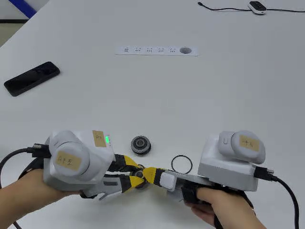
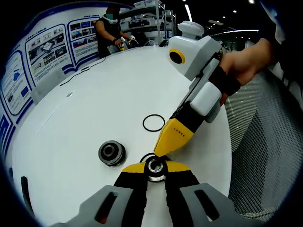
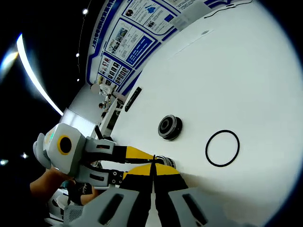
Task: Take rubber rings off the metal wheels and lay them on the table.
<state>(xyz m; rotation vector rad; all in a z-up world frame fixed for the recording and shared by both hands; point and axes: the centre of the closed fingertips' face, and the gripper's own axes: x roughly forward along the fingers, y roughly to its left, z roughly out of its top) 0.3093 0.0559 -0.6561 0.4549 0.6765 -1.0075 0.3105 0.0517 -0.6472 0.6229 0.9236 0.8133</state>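
Note:
My left gripper (image 1: 137, 177) (image 2: 155, 166) is shut on a small metal wheel (image 2: 155, 168) (image 3: 166, 162) low over the white table. My right gripper (image 1: 148, 173) (image 3: 154, 165) meets it tip to tip, jaws shut on the edge of that wheel's black rubber ring (image 2: 146, 156), which bulges out from the wheel. In the left gripper view the right gripper (image 2: 160, 150) comes in from the upper right. A second metal wheel (image 1: 141, 144) (image 2: 112, 153) (image 3: 169, 126), still wearing its ring, lies flat just beyond. One loose rubber ring (image 1: 181, 164) (image 2: 154, 123) (image 3: 222, 148) lies on the table beside the right gripper.
A black phone (image 1: 32, 78) lies at the far left, a white power strip (image 1: 157, 50) farther back, and a dark device with a cable (image 1: 257, 6) at the far right corner. The table's edge (image 2: 229, 142) runs close behind the right hand. A person (image 2: 111, 23) stands at the far end.

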